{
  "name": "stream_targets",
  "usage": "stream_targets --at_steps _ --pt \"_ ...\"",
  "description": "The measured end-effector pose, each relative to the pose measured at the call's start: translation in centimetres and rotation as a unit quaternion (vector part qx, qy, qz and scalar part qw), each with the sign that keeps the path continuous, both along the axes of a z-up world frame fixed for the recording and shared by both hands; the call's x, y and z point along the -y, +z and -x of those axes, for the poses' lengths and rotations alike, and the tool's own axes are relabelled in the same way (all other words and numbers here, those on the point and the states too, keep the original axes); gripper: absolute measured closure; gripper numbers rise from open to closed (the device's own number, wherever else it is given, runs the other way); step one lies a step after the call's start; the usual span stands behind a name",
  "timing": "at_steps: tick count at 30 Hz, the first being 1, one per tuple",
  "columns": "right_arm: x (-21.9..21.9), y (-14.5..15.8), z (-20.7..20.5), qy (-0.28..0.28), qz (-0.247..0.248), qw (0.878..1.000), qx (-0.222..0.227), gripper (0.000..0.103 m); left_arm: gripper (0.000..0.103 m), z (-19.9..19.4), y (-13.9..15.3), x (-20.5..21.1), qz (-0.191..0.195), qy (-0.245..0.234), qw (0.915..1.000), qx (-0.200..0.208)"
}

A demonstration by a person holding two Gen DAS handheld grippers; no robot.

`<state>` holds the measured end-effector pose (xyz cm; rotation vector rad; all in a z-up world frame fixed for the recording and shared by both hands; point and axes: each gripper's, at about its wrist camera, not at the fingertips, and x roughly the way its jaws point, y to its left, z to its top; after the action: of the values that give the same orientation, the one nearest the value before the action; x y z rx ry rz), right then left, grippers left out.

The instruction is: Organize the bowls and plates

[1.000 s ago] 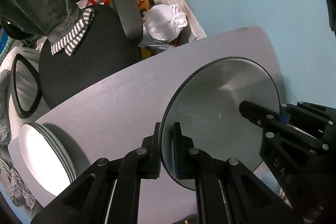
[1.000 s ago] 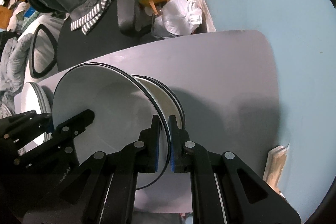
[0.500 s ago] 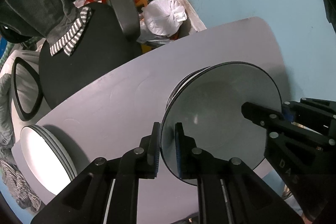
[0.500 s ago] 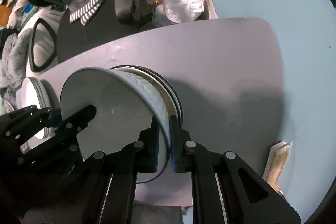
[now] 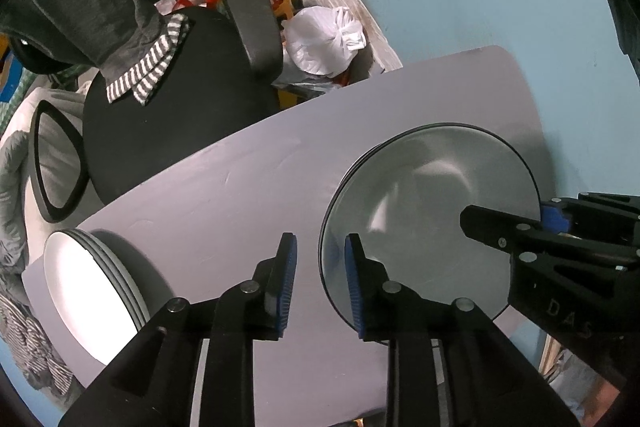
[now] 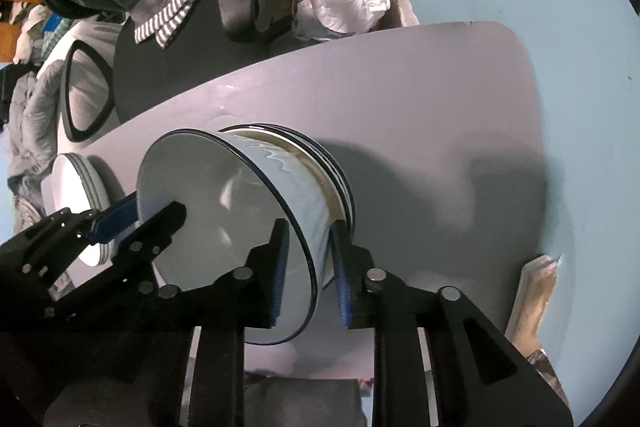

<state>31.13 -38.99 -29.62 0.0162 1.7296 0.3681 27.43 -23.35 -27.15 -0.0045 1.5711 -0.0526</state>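
My left tongs (image 5: 320, 281) and right tongs (image 6: 308, 267) have just been opening: both released, pads clear of the bowl (image 6: 224, 223) rim that sits between them on either side. Bowl now nested on the bowl stack (image 6: 336, 171), desk (image 5: 240, 187) centre. Plates (image 5: 92, 291) stacked at 8 o'clock in the left view. Judging by this, both piles are built; no loose dishes visible. What's left: back both tongs off.
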Motion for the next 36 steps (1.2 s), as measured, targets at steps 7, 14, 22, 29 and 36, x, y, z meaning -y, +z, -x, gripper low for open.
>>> stream_targets --at_steps 7,14,22,29,36 --pt "0.3 0.9 -0.3 -0.012 0.011 1.000 0.016 0.064 0.079 0.2 0.6 -0.1 0.003 0.002 1.0000 0.006" --pt "0.6 1.5 -0.7 -0.020 0.018 0.999 0.027 0.063 0.078 0.4 1.2 -0.1 0.007 0.003 0.9999 0.012" --pt "1.4 2.2 -0.1 -0.025 0.027 0.998 0.047 0.061 0.071 1.0 2.7 -0.6 0.008 0.008 0.9996 0.028" --pt "2.0 4.1 0.7 -0.017 0.044 0.995 0.088 0.051 0.069 1.7 4.5 -0.9 0.010 0.010 0.9989 0.045" --pt "1.6 6.0 1.6 0.002 0.059 0.990 0.128 0.047 0.053 2.5 6.2 -1.2 0.009 0.009 0.9976 0.068"
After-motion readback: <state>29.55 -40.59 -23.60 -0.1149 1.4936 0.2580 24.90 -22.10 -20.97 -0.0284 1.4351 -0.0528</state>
